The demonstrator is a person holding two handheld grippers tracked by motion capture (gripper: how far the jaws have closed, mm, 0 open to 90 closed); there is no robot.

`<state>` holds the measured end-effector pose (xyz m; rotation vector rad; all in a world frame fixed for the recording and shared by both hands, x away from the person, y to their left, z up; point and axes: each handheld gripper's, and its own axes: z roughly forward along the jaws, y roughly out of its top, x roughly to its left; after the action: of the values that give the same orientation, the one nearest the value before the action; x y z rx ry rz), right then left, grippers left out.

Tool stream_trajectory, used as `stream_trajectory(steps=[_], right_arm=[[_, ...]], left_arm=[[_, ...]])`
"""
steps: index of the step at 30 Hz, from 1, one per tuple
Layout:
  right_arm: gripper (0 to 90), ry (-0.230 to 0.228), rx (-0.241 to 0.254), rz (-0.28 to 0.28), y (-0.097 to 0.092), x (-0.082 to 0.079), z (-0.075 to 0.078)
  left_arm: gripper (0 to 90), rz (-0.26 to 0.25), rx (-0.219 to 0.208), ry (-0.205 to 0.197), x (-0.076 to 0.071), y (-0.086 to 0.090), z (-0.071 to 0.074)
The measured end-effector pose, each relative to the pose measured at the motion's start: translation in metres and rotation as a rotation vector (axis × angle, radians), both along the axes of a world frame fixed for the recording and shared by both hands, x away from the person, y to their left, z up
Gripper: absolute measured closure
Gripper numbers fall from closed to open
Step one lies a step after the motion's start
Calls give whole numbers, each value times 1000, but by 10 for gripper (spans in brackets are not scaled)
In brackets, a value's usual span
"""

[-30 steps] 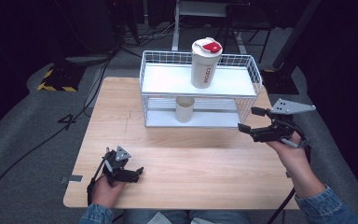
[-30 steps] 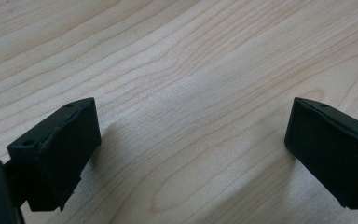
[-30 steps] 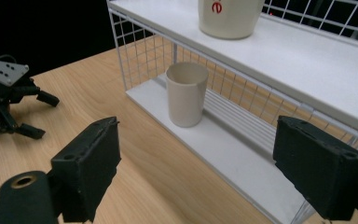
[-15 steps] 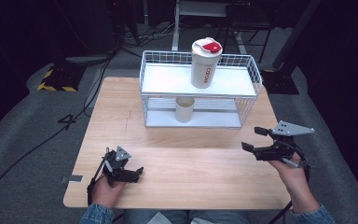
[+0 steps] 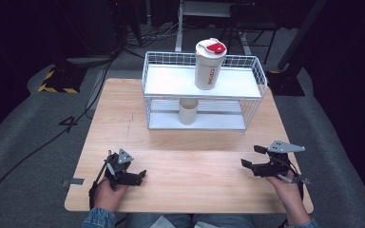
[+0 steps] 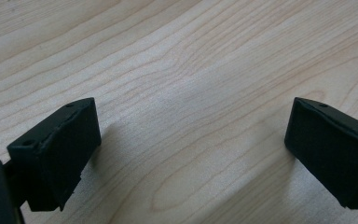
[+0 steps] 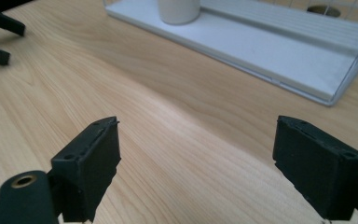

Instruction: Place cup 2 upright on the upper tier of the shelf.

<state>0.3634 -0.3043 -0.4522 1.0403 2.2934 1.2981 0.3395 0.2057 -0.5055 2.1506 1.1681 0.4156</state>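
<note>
The wooden table point(image 5: 180, 142) spans mid-frame; the wire rack point(image 5: 204, 92) stands upper centre, white shaker point(image 5: 209, 64) on top, a cup point(image 5: 188, 111) beneath; left gripper point(image 5: 138, 175) lower left and right gripper point(image 5: 248, 157) lower right, both spread wide, empty

Small white cup point(image 5: 188, 111), upright, on wire rack's point(image 5: 218, 121) lower shelf

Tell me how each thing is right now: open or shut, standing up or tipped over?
White bottle: standing upright on the rack's top shelf, red-topped lid on.
Small cup: standing upright on the rack's bottom shelf, open at the top.
Wire rack: upright at the far side of the table.
Left gripper: open, nothing between its jaws.
Right gripper: open, nothing between its jaws.
</note>
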Motion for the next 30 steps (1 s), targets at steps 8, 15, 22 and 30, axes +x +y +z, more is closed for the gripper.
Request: stream_trajectory(steps=[8, 15, 22, 30], right_arm=[[155, 37, -24, -32, -2, -1, -20], [152, 84, -52, -74, -10, -1, -38], [148, 82, -92, -95, -12, -2, -47], [140, 72, -182, -110, -9, -1, -52]], left_arm=[[40, 0, 0, 0, 0, 0, 0], [40, 0, 1, -1, 0, 0, 0], [40, 0, 0, 0, 0, 0, 0], [40, 0, 1, 0, 0, 0, 0]])
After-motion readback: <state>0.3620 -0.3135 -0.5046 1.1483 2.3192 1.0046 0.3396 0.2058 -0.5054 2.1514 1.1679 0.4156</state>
